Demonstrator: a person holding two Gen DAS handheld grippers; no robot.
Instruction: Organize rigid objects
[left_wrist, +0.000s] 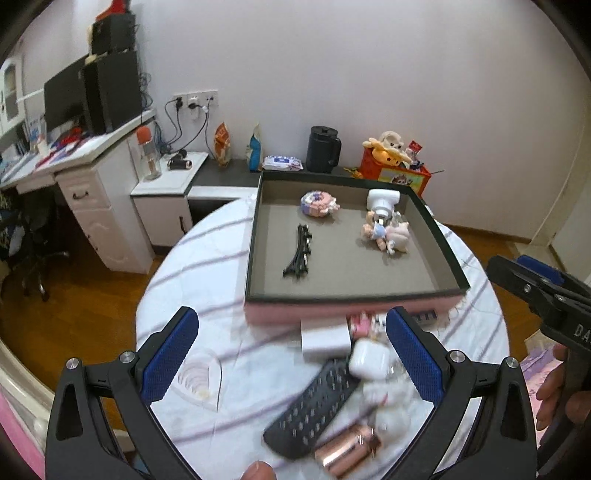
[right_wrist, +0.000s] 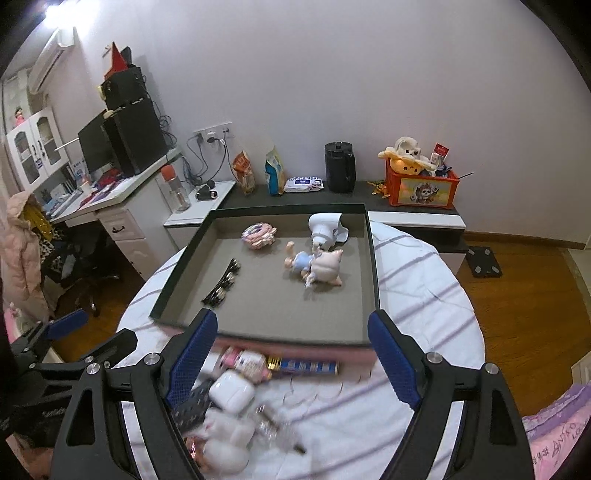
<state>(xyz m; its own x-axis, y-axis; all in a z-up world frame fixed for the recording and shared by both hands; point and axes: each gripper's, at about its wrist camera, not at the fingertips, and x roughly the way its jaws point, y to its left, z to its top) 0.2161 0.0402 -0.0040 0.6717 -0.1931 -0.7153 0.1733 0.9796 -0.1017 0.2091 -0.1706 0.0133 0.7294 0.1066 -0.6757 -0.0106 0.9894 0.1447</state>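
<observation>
Between splayed blue-textured left fingers (left_wrist: 413, 360), glossy rounded white case (left_wrist: 369, 360) atop studded black remote (left_wrist: 314, 410); right fingers (right_wrist: 393, 360) likewise splayed.

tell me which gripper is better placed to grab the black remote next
Left. The black remote lies between the open fingers of the left gripper. In the right wrist view it sits at the left finger's edge, off-centre of the right gripper, also open, mostly hidden under the white earbud case.
</observation>
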